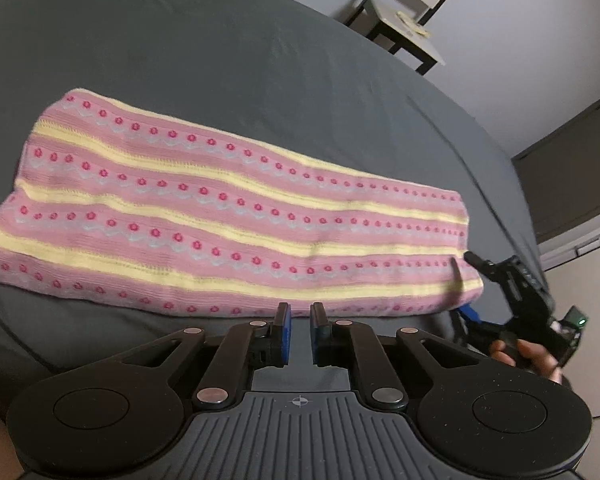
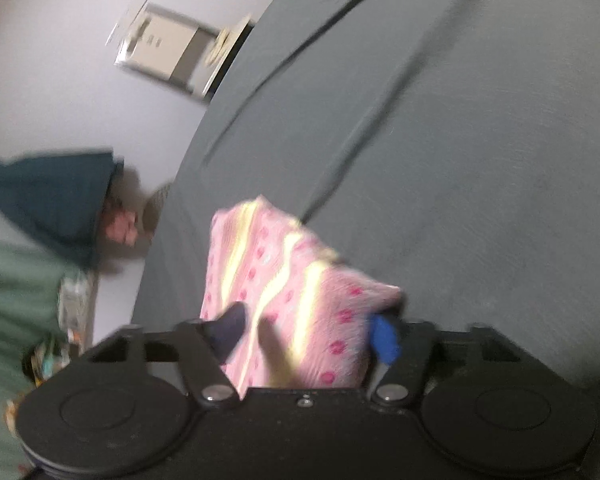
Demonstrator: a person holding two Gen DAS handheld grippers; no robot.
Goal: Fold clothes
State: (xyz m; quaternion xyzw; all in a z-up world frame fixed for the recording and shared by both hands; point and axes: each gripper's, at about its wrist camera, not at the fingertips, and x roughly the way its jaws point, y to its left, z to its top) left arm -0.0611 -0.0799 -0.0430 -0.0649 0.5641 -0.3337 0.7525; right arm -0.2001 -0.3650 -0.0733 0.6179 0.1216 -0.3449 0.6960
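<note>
A folded pink garment with yellow stripes and red dots lies flat on the dark grey bed sheet. My left gripper sits just short of the garment's near edge, open by a narrow gap with nothing between its blue pads. A hand holds my right gripper at the garment's right end, one finger above the cloth and the blue pad below. In the blurred right wrist view, the garment's end lies between the wide-apart fingers of the right gripper.
A pale chair stands by the wall beyond the bed's far right edge. Dark cabinet doors are at the right. A teal cloth and a green cloth lie past the bed's left side.
</note>
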